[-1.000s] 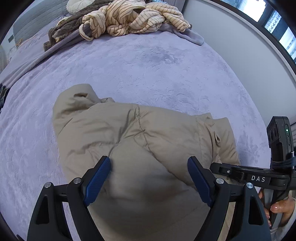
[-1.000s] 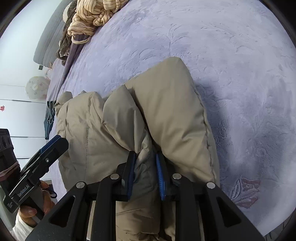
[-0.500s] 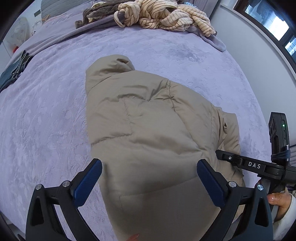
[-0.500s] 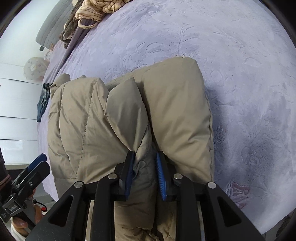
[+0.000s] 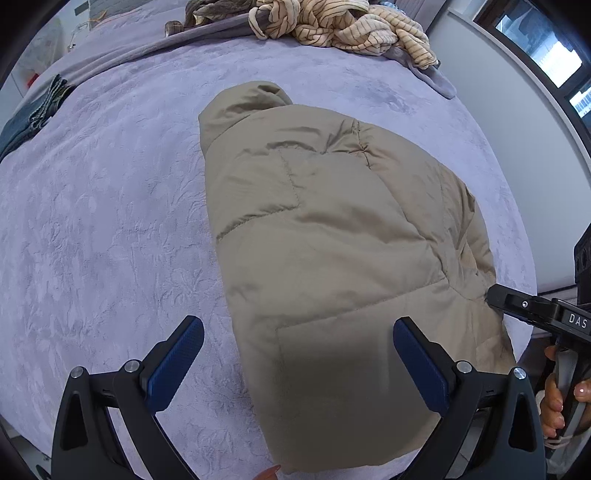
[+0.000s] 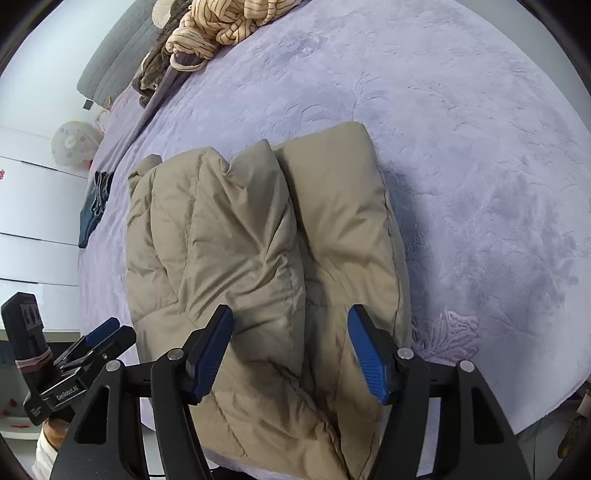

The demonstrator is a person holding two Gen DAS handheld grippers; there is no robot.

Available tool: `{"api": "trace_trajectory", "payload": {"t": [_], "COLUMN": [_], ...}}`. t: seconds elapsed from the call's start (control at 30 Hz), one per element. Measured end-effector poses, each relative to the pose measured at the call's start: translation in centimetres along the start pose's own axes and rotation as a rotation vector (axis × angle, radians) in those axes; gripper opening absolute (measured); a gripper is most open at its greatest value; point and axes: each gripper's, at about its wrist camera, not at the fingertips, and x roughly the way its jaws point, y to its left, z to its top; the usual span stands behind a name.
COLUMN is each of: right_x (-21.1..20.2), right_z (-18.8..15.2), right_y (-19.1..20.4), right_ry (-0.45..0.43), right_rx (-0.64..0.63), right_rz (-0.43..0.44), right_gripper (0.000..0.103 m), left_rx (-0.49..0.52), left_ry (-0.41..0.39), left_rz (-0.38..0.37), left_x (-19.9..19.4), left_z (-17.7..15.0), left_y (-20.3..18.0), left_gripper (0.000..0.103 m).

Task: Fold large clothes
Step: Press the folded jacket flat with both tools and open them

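A beige puffer jacket lies folded into a thick bundle on the lilac bed cover, near the bed's front edge. It also shows in the right wrist view, with two padded folds side by side. My left gripper is open and empty, held above the jacket's near end. My right gripper is open, its blue pads either side of the jacket's near fold, holding nothing. The right gripper shows at the jacket's right edge in the left wrist view. The left gripper shows at lower left in the right wrist view.
A heap of striped cream and brown clothes lies at the far end of the bed. Dark folded jeans lie at the bed's left edge. A grey wall runs along the right side. White drawers stand beyond the left side.
My right gripper has opened and let go of the jacket's fold. My left gripper has drawn back and up, staying open. The jacket has settled flat on the bed.
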Motion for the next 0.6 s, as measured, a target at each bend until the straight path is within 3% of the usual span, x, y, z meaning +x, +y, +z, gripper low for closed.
{"api": "trace_trajectory", "payload": {"t": [0.07,0.13,0.33,0.6], "right_x": [-0.5,-0.8,-1.2,-2.1], "right_z": [-1.0,-1.8,-3.3,-2.0], "right_y": [0.3,0.3,0.8,0.0], "right_ry": [-0.015,-0.025,-0.052,-0.088], "right_rx": [0.006,0.009,0.013,0.046], "right_rz": [-0.006,-0.009,-0.036,-0.037], "right_gripper": [0.076,0.086,0.086,0.086], "left_rx": [0.008,0.010,0.022,-0.018], "left_ry": [0.001,0.002,0.008,0.007], "left_rz": [-0.010,-0.023,-0.047,-0.111], "left_x": [-0.1,-0.3,-0.3,-0.3], "left_z": [-0.4,-0.7,-1.4,-1.3], "left_y": [0.5,1.1,2.5,4.2], "left_gripper": [0.103,0.103,0.103,0.103]}}
